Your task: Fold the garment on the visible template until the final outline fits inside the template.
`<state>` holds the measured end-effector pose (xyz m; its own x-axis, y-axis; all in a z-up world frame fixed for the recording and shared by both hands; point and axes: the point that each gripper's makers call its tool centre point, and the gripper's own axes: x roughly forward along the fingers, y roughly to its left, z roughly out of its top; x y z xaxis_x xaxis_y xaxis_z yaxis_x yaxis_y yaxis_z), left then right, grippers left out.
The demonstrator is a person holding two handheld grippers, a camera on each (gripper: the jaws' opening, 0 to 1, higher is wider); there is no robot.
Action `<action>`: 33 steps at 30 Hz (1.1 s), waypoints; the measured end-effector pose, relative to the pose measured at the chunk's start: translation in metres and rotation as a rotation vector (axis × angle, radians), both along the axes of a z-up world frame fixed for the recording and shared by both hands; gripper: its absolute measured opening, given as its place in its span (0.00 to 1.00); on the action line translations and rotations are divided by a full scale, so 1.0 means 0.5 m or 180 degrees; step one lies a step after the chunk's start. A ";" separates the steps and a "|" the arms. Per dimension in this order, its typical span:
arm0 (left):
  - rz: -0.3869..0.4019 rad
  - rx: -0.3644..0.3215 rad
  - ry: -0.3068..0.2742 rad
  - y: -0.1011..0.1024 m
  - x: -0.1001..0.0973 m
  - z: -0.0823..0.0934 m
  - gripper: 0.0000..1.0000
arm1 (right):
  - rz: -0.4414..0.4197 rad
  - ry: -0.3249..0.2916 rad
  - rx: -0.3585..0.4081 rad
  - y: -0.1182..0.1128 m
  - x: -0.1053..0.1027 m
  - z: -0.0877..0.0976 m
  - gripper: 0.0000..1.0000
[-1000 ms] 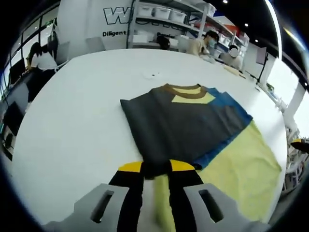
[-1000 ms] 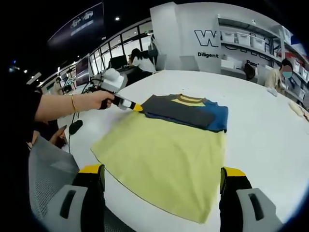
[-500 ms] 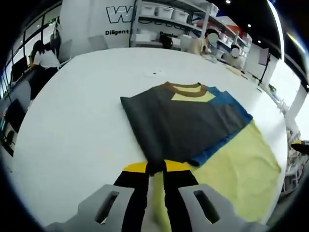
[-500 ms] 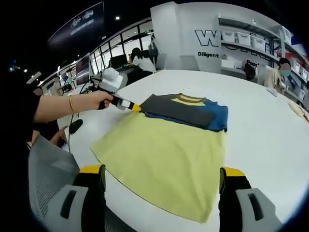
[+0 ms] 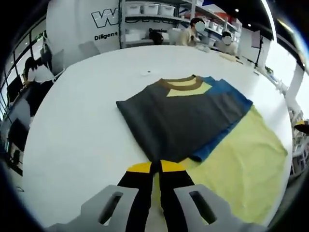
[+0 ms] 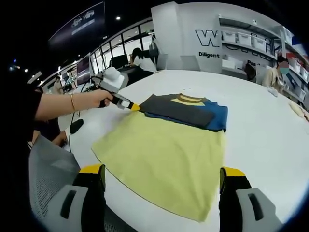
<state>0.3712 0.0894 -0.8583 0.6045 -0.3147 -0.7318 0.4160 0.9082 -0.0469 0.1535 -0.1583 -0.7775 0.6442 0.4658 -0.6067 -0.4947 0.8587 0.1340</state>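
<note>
White and round-edged, one worktop [image 5: 72, 125] carries one garment [image 5: 183, 116], a short-sleeved shirt in dark grey, blue and pale yellow with a brown collar. It lies flat just ahead of the left gripper [image 5: 155, 170], with its dark upper part folded down over the yellow body; no separate template outline can be made out. The cloth looks light, soft and limp, likely to sag and drag when lifted, so it is best taken at a corner or along a folded edge. The left gripper's fingers are closed together on the near corner of the dark folded layer. In the right gripper view this same gripper [image 6: 131, 106], held by a hand [image 6: 89, 100], pinches the shirt's far left corner. The right gripper [image 6: 161, 181] hangs at the near worktop edge, its fingers spread wide and gripping nothing, the yellow hem just beyond them. Behind stand shelves [image 6: 246, 43] with boxes and a few seated people.
</note>
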 end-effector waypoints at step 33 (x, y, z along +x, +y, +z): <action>0.0348 -0.0373 -0.0027 0.047 0.013 0.025 0.06 | -0.0066 0.0081 0.0062 -0.002 -0.002 -0.012 0.99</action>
<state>0.3779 0.1129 -0.8455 0.6458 -0.3295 -0.6887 0.3157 0.9366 -0.1520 0.1526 -0.1593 -0.7834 0.6383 0.4644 -0.6139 -0.4731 0.8658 0.1630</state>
